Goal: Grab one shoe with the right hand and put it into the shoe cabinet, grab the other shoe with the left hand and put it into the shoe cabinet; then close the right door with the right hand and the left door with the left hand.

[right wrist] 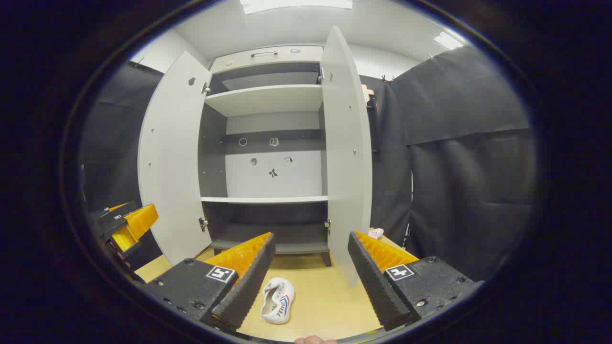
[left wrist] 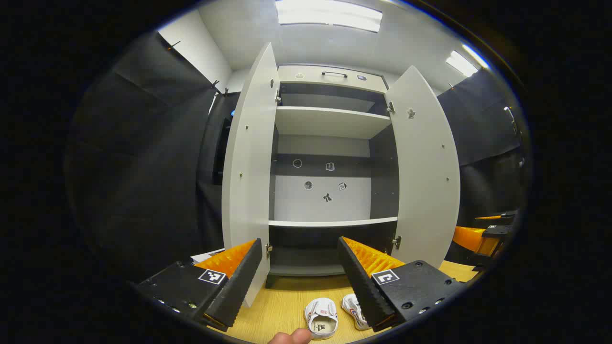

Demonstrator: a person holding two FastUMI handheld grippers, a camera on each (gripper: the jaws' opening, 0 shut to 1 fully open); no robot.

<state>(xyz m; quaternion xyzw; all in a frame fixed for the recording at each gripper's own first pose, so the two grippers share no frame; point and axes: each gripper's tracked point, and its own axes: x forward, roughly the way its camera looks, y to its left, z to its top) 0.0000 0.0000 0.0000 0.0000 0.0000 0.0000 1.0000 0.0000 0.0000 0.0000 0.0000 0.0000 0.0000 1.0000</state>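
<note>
Standing ahead of both grippers, the shoe cabinet [left wrist: 330, 143] has its left door [left wrist: 248, 167] and right door [left wrist: 425, 167] swung open, and its shelves are bare. It rests on the wooden worktop [left wrist: 287, 306]. The left gripper [left wrist: 301, 272] is spread wide and holds nothing; just below and between its fingers lie two white shoes, one shoe [left wrist: 321, 317] beside the other shoe [left wrist: 355, 310]. The right gripper [right wrist: 311, 267] is also wide and holds nothing, with a white shoe [right wrist: 278, 300] near its left finger.
</note>
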